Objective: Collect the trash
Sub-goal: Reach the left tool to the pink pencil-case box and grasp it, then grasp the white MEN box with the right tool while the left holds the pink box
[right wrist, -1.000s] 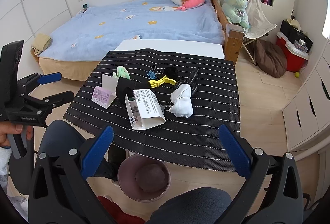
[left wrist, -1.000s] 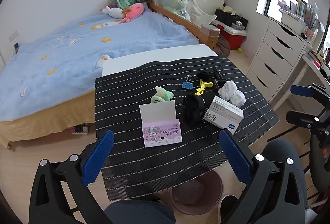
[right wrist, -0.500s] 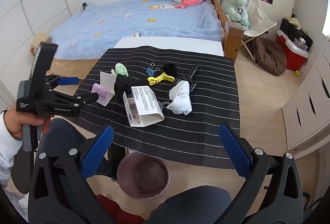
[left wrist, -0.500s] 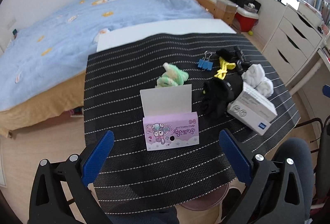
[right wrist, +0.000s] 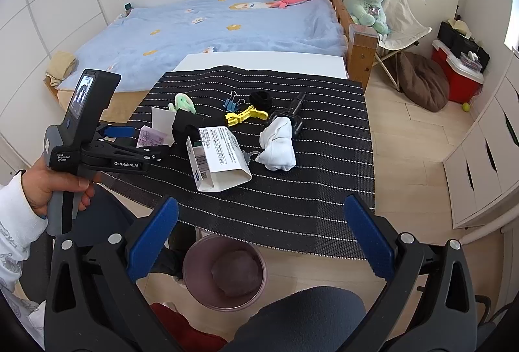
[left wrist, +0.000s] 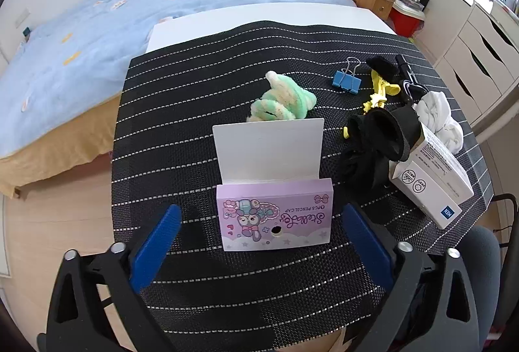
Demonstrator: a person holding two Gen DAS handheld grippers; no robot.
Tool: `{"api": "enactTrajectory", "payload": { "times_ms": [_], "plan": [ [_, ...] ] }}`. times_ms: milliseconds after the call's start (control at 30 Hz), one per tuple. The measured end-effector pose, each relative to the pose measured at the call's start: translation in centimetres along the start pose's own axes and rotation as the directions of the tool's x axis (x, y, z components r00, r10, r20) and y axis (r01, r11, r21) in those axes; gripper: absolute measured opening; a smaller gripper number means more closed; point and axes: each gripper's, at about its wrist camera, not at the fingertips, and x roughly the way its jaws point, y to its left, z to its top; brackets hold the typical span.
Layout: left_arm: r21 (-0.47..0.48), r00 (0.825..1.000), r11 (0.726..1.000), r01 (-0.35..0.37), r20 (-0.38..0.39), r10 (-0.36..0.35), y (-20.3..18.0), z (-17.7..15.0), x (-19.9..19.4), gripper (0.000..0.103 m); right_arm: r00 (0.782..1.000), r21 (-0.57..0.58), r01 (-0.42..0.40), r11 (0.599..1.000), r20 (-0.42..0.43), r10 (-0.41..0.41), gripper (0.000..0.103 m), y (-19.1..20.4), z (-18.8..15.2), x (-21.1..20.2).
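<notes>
A purple pencil-cap box (left wrist: 275,216) with its white flap up stands on the black striped mat (left wrist: 181,112). My left gripper (left wrist: 261,224) is open, its blue fingers either side of the box, not touching. In the right wrist view the left gripper (right wrist: 136,141) sits beside the box (right wrist: 150,137). A white carton (left wrist: 431,177) lies to the right; it also shows in the right wrist view (right wrist: 220,162). My right gripper (right wrist: 261,230) is open and empty above a maroon bin (right wrist: 224,274) on the floor.
On the mat lie a green plush (left wrist: 283,100), a black sock (left wrist: 376,141), a white sock (right wrist: 279,146), a blue binder clip (left wrist: 346,81), a yellow clip (right wrist: 245,115) and a black tool (right wrist: 293,115). A bed (right wrist: 211,24) stands behind, drawers (right wrist: 486,157) at right.
My left gripper has moved forward and down to the purple box, which now sits between its fingers. The right gripper has barely moved.
</notes>
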Motion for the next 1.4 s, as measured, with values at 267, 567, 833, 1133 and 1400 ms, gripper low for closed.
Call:
{"api": "enactTrajectory", "payload": {
  "times_ms": [267, 567, 833, 1133, 1400],
  "plan": [
    [0.003, 1.0, 1.0, 0.024, 0.007, -0.024, 0.2, 0.0, -0.1, 0.063, 1.0, -0.007, -0.01, 1.0, -0.005, 0.01, 0.1, 0.4, 0.1, 0.2],
    [0.014, 0.997, 0.999, 0.031, 0.07, -0.031, 0.6, -0.5, -1.8, 0.063, 1.0, -0.014, -0.013, 1.0, -0.005, 0.013, 0.1, 0.7, 0.4, 0.5],
    [0.035, 0.988, 0.999, 0.04, 0.145, -0.045, 0.6, -1.1, -5.1, 0.063, 0.999, -0.057, -0.032, 0.998, -0.018, 0.031, 0.1, 1.5, 1.3, 1.0],
    [0.069, 0.98, 0.996, 0.058, 0.184, -0.07, 0.0, -1.5, -7.2, 0.063, 0.996, -0.158, -0.074, 0.985, -0.065, 0.064, 0.1, 3.5, 3.6, 3.3],
    [0.076, 0.978, 0.995, 0.065, 0.192, -0.079, 0.2, -2.3, -7.9, 0.063, 0.984, -0.255, -0.107, 0.961, -0.166, 0.066, 0.1, 5.1, 4.8, 7.4]
  ]
}}
